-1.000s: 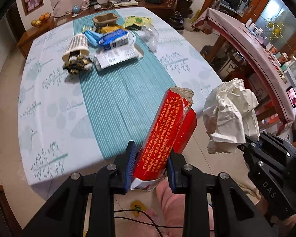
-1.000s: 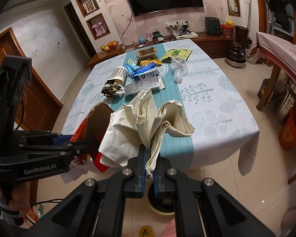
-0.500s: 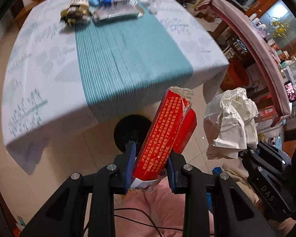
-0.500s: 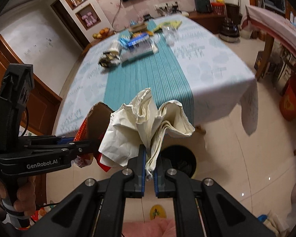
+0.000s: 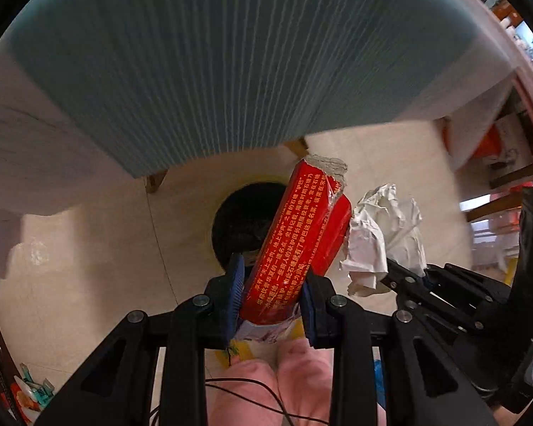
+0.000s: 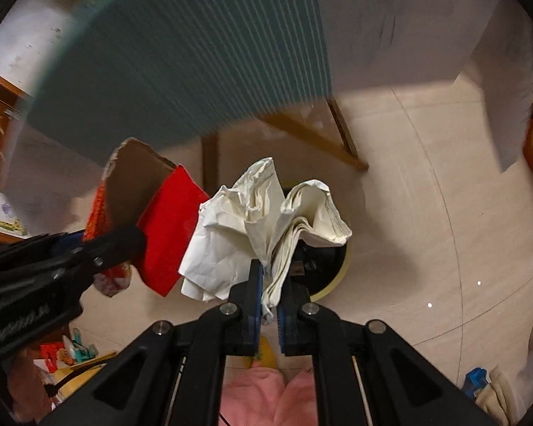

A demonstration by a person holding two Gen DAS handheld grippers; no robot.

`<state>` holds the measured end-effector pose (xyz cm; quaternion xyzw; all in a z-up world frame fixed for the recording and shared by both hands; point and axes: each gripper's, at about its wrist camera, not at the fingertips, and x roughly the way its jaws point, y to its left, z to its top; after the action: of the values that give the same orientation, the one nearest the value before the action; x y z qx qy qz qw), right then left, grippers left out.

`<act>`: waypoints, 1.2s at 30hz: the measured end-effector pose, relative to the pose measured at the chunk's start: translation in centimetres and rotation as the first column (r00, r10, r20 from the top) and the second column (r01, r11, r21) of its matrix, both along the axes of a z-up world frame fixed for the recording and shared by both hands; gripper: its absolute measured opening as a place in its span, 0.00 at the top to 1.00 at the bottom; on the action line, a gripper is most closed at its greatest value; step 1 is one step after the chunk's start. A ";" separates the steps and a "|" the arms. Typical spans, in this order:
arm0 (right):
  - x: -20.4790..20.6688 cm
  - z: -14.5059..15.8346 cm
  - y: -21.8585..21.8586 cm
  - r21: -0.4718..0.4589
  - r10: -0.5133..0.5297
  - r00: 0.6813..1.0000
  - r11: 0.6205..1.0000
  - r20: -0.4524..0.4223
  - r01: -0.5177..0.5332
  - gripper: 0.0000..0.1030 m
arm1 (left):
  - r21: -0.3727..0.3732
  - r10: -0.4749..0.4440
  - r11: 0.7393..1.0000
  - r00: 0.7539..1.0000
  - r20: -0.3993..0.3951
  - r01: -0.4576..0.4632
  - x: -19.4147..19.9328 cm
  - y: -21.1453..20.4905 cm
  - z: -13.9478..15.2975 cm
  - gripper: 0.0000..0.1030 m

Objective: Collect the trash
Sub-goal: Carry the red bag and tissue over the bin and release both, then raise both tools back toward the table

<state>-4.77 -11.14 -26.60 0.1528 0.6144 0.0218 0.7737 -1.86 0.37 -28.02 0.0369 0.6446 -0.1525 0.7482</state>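
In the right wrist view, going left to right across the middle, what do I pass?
Left gripper → red carton → crumpled paper → yellow rim of the bin → bare floor tiles.

Torn red carton point(image 5: 298, 245), yellow print, tilted upright; crumpled white paper wad point(image 6: 266, 227) beside it; both above dark round bin point(image 5: 245, 223).
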 end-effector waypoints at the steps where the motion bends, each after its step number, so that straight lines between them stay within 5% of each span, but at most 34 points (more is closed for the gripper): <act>1: 0.4 -2.0 0.0 0.001 0.001 1.000 1.000 -0.009 -0.001 0.93 | 0.007 0.001 1.000 1.000 0.004 -0.001 0.2 -0.1 -1.2 0.73; 7: 2.2 -10.7 0.3 0.008 0.014 0.999 1.000 -0.052 -0.014 0.89 | 0.036 -0.006 0.999 0.999 0.052 0.004 2.0 -0.7 -8.3 0.60; 9: 2.8 -12.9 0.6 0.018 0.013 0.998 1.000 -0.059 -0.012 0.86 | 0.038 -0.011 0.999 0.999 0.053 0.009 2.5 -0.7 -10.0 0.43; 14: 3.0 -15.0 0.9 0.033 -0.005 0.998 0.999 -0.056 0.007 0.57 | 0.032 0.004 0.999 1.000 0.025 -0.005 3.0 -0.4 -12.0 0.36; 26: 2.5 -10.4 -0.2 0.058 -0.064 0.998 0.996 -0.001 0.064 0.51 | 0.024 0.067 0.997 0.997 0.045 -0.068 2.4 1.3 -7.9 0.36; 36: 1.1 -1.8 -1.8 0.018 -0.094 0.993 0.995 0.065 0.093 0.51 | 0.011 0.111 0.994 0.991 0.080 -0.112 0.4 2.5 0.5 0.36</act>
<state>-3.70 -12.90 -28.43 0.1866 0.5807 -0.0050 0.7925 -1.45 2.89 -27.50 0.0128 0.6168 -0.1039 0.7801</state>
